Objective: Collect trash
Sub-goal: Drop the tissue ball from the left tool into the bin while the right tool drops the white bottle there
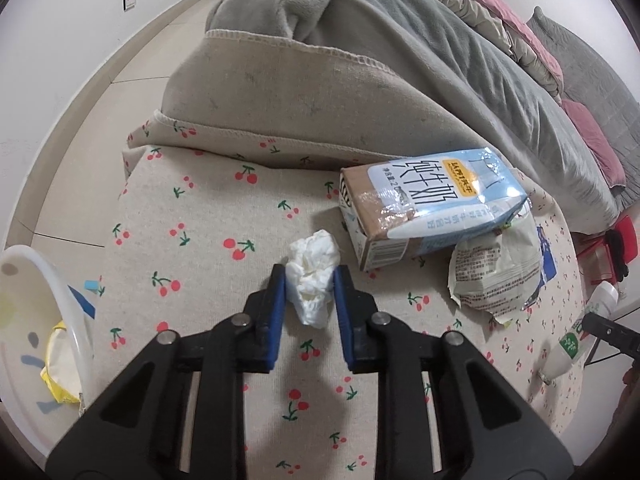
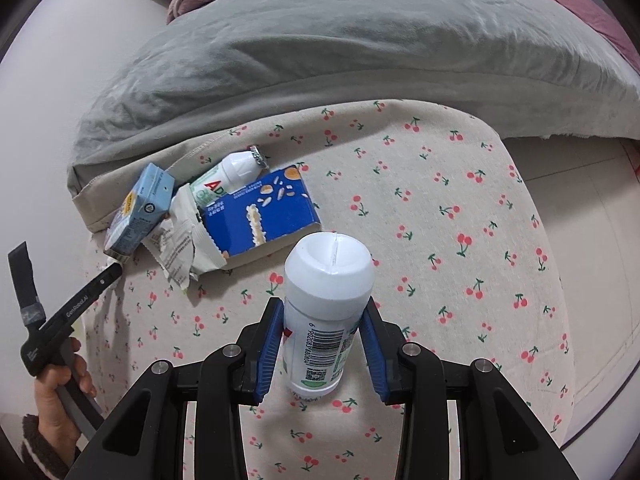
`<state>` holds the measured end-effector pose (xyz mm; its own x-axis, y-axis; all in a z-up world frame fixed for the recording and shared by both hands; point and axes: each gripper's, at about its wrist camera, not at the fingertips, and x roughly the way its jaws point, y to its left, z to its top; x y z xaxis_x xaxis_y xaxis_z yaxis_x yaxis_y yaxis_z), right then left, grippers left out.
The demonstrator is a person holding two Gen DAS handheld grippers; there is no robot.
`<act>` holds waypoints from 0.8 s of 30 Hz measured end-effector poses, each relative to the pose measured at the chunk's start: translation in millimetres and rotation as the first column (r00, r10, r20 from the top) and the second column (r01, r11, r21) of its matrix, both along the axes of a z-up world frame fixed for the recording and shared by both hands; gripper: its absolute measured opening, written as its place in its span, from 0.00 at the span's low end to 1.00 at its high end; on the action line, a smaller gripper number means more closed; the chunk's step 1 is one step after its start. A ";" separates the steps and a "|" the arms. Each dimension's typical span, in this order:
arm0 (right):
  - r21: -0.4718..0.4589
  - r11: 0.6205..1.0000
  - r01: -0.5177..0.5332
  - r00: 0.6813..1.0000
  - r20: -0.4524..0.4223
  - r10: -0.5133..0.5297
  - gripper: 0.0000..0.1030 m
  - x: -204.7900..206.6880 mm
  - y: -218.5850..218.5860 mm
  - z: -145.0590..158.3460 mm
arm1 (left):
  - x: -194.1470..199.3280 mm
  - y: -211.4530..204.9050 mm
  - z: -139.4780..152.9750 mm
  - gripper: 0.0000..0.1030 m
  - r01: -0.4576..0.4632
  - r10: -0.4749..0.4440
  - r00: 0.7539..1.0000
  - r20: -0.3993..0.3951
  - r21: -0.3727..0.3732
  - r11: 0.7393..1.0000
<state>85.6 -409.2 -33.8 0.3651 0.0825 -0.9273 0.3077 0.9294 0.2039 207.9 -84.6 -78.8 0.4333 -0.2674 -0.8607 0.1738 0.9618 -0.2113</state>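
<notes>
A crumpled white tissue (image 1: 314, 264) lies on the cherry-print cloth (image 1: 200, 240), and my left gripper (image 1: 310, 272) is shut on it, both blue pads pressing its sides. My right gripper (image 2: 322, 306) is shut on a white plastic drink bottle (image 2: 328, 276), held with its barcode label facing the camera and its wide white end pointing away. That bottle (image 1: 576, 340) also shows at the right edge of the left wrist view. A blue-and-white milk carton (image 1: 432, 208) and a torn snack wrapper (image 1: 496, 276) lie just right of the tissue.
A white basin (image 1: 24, 264) holding a yellow wrapper stands at the left of the cloth. A blue snack pack (image 2: 260, 208) and a second small white bottle (image 2: 232, 172) lie beside the carton (image 2: 136, 212). A grey blanket (image 2: 320, 48) rises behind. A person's hand (image 2: 56, 392) holds the left gripper.
</notes>
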 end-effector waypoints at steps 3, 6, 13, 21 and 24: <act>0.004 1.000 -0.006 1.000 0.008 0.006 0.38 2.0 3.5 3.1 | -0.7 3.0 2.1 0.23 0.008 -0.008 1.000 -0.009 0.000 1.000; 0.012 1.000 -0.016 1.000 0.020 0.015 0.37 4.1 9.2 7.1 | -4.6 7.2 6.0 0.23 0.013 -0.013 1.000 -0.009 -0.002 1.000; 0.025 0.998 -0.051 0.998 0.046 0.049 0.37 9.9 33.6 18.5 | -10.8 23.1 15.5 0.23 0.011 -0.011 1.000 0.003 -0.012 1.000; 0.028 0.994 -0.107 0.992 0.075 0.104 0.36 17.7 70.5 27.4 | -16.2 45.2 22.4 0.23 -0.019 0.019 1.000 0.011 -0.020 1.000; 0.034 0.991 -0.133 0.988 0.079 0.130 0.36 20.2 86.9 29.1 | -19.5 58.2 25.4 0.23 -0.034 0.034 0.999 0.016 -0.016 0.999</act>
<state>105.8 -322.3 -4.7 0.4188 0.1699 -0.8921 0.1656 0.9516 0.2590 188.4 -26.4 -53.4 0.4564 -0.2654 -0.8493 0.1442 0.9639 -0.2237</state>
